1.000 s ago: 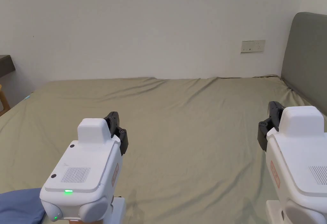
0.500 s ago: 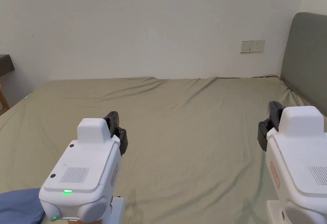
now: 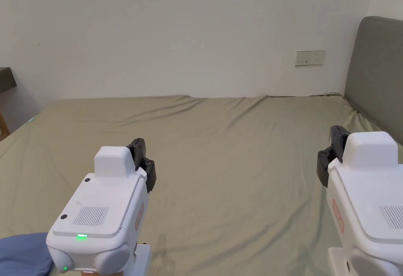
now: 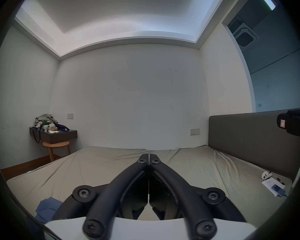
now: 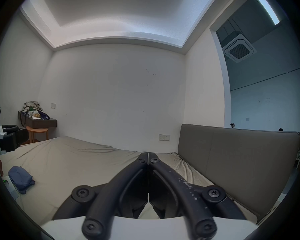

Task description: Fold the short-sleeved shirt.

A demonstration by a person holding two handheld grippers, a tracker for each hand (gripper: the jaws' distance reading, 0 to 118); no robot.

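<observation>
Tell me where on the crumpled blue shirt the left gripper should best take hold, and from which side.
Probably the bunched upper edge of the blue shirt, approached from above. It lies crumpled on the bed sheet, with no collar or sleeve distinguishable, so raised folds offer the likeliest bite. The left gripper, nearest it, has its jaws together and must open first.

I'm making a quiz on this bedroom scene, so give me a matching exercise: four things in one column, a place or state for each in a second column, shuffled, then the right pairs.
Things:
1. shirt
2. left gripper
3. headboard
4. socket plate

Places or states:
A. on the white wall, above the bed
B. upright at the bed's right end
C. bunched up, blue, at the bed's near left edge
D. jaws closed, holding nothing, above the sheet

Pairs: 1-C, 2-D, 3-B, 4-A
</observation>
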